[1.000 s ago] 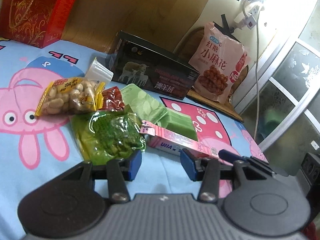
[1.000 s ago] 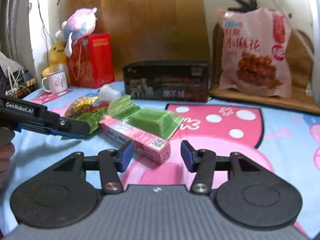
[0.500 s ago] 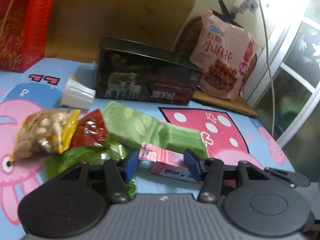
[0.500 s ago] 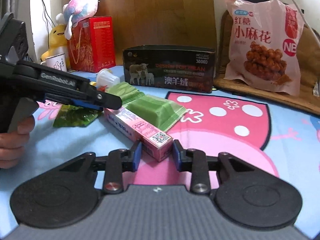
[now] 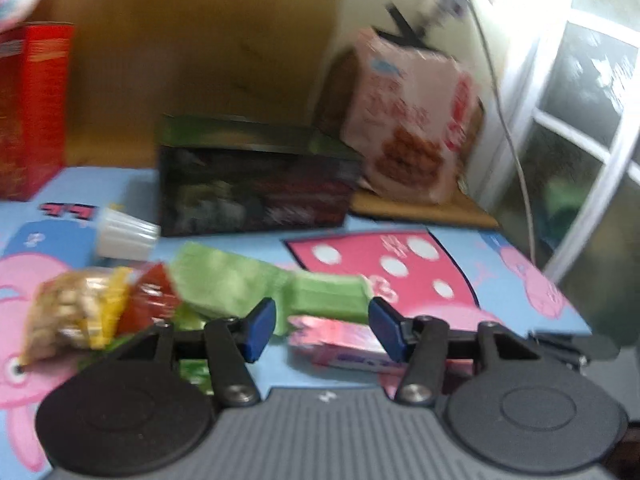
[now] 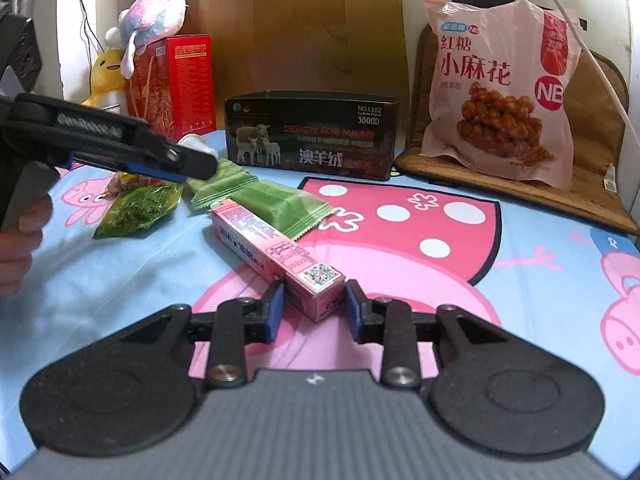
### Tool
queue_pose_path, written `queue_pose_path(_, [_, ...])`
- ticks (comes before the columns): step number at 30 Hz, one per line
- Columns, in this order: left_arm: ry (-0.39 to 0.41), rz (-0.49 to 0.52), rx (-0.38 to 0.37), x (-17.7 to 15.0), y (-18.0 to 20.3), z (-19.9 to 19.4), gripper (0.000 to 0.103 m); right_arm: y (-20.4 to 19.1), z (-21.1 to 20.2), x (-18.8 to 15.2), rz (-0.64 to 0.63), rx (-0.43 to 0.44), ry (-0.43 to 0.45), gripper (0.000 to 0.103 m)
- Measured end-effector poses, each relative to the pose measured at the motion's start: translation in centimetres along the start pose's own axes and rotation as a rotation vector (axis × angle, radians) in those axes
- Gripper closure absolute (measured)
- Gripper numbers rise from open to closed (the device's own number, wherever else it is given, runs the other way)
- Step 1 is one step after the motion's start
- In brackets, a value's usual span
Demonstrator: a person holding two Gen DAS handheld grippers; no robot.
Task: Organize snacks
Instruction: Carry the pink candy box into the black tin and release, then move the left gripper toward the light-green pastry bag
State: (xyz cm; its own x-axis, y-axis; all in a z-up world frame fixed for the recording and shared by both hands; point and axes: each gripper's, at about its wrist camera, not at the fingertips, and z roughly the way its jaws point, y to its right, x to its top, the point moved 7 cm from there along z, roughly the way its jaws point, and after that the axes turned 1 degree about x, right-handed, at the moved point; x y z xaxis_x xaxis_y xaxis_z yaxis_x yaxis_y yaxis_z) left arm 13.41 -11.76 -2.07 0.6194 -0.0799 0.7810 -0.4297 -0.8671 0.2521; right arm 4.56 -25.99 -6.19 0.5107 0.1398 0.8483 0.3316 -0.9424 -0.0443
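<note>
Right tool clamped on pink box end; left tool apart, empty, above snacks.

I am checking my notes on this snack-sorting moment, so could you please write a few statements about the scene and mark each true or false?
1. The right gripper is closed on the end of the pink box. True.
2. The green wrapped bar lies inside the black box. False: it lies on the sheet.
3. The big pink snack bag stands upright at the back. True.
4. The left gripper holds the peanut packet. False: nothing is between its fingers.
</note>
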Motion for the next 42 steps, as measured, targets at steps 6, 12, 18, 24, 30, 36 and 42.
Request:
queue_pose_path(6, [-0.055, -0.086, -0.085, -0.9, -0.4, 1.6, 0.06, 0.1, 0.0, -0.1, 0.015, 0.003, -0.005, 0.068])
queue_pose_path(12, [-0.011, -0.127, -0.066, -0.5, -1.6, -1.2, 0.062, -1.4, -0.1, 0.4, -0.003, 0.029, 0.027, 0.068])
queue_pose_path(18, [0.105, -0.18, -0.034, 4.7, -4.3, -3.0, 0.063, -2.6, 0.7, 5.2, -0.06, 0.054, 0.141, 0.068])
queue_pose_path(24, [0.199, -0.231, 0.037, 11.0, -7.7, -1.0, 0.062, -2.3, 5.3, 12.1, -0.149, 0.045, 0.196, 0.068])
queue_pose_path(30, [0.21, -0.245, 0.114, 14.2, -10.3, 3.3, 0.064, -0.3, 10.8, 16.3, -0.162, -0.003, 0.182, 0.067])
queue_pose_path(36, [0.158, -0.244, 0.101, 13.3, -10.7, 5.2, 0.064, 1.3, 13.2, 15.9, -0.094, -0.05, 0.143, 0.067])
queue_pose_path(42, [0.169, -0.308, 0.066, 10.6, -12.1, 0.8, 0.064, 1.1, 8.7, 13.7, -0.002, 0.007, 0.211, 0.062])
